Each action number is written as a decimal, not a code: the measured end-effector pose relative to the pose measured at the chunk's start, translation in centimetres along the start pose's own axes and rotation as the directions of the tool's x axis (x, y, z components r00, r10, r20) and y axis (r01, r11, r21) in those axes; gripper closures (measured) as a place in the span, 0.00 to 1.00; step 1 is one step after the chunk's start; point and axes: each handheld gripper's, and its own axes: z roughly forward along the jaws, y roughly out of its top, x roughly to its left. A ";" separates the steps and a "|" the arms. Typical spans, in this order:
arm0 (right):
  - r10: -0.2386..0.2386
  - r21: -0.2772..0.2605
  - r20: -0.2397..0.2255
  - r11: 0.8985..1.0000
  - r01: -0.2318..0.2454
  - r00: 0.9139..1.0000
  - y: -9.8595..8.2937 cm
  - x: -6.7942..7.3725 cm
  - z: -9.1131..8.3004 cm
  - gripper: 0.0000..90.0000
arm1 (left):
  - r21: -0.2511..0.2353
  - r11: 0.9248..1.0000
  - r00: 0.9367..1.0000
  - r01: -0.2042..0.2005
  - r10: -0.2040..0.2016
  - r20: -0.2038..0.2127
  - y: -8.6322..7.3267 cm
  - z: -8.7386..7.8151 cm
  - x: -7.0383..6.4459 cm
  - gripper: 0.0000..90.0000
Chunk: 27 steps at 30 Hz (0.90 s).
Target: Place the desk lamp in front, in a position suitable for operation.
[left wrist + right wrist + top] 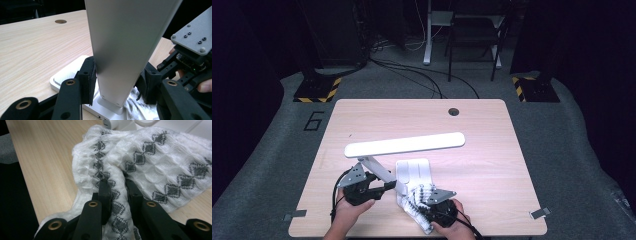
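Two grippers work low in the high view: the left gripper (384,186) clamps the lamp arm (379,170), the right gripper (424,200) holds the cloth (414,200) on the lamp base (414,167). Left gripper view, centre: jaws press the lamp arm (125,50). Right gripper view, bottom: jaws pinch a cloth (150,160) fold. Hard wiping could tip the lamp.

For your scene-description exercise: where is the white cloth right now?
In the high view, the white cloth lies on the lamp base near the table's front edge, pinched by the right gripper.
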 end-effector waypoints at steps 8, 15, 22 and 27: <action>0.017 0.006 0.035 1.000 -0.018 0.999 -0.8 -1.3 -1.2 0.86 | 0.010 1.000 1.000 -0.013 0.013 -0.005 0.0 -0.1 0.0 0.61; 0.052 0.006 0.068 0.999 -0.053 0.996 -1.2 -2.1 -1.8 0.86 | 0.016 1.000 1.000 -0.012 0.012 0.009 0.0 -0.1 0.1 0.61; 0.095 -0.008 0.095 0.995 -0.094 0.991 -1.6 -3.2 -2.4 0.86 | 0.001 1.000 1.000 -0.010 0.010 0.003 0.0 0.0 0.1 0.61; 0.115 -0.033 0.089 0.993 -0.113 0.989 -1.1 -3.5 -3.1 0.86 | -0.003 1.000 1.000 -0.001 0.001 0.012 -0.1 0.0 0.2 0.61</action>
